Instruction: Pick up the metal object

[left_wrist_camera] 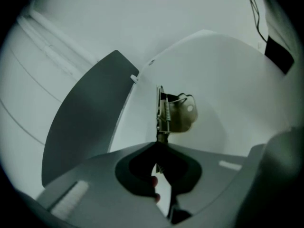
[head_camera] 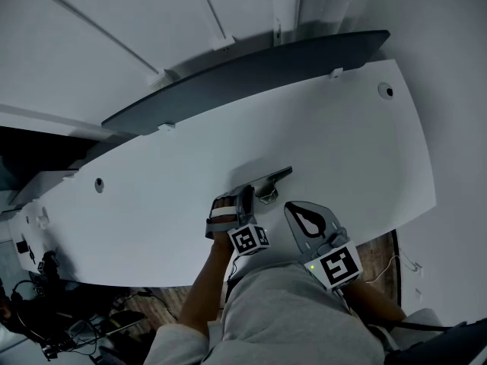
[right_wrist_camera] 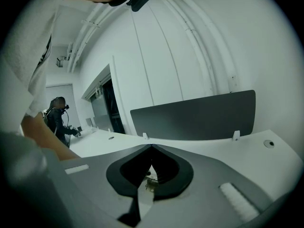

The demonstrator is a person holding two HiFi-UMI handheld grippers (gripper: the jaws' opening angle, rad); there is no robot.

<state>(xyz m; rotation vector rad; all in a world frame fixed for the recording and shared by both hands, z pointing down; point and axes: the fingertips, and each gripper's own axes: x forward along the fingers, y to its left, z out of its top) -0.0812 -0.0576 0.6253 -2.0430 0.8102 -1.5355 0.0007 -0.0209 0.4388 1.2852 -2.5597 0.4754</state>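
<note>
The metal object point(head_camera: 272, 181), a small hinge-like bracket with a spring, lies on the white table point(head_camera: 342, 150) near its front edge. My left gripper point(head_camera: 251, 193) reaches it from the near side. In the left gripper view the jaws point(left_wrist_camera: 161, 145) stand closed on the near end of the object's thin upright strip, and the bracket point(left_wrist_camera: 179, 113) sticks out beyond the tips. My right gripper point(head_camera: 295, 207) hovers just right of the object, shut with nothing between its jaws. In the right gripper view its tips point(right_wrist_camera: 152, 147) meet, pointing across the table.
A dark grey divider panel point(head_camera: 251, 74) runs along the table's far edge. Cable holes sit at the right point(head_camera: 386, 91) and left point(head_camera: 99, 184) of the tabletop. Another person point(right_wrist_camera: 59, 118) stands far off in the right gripper view.
</note>
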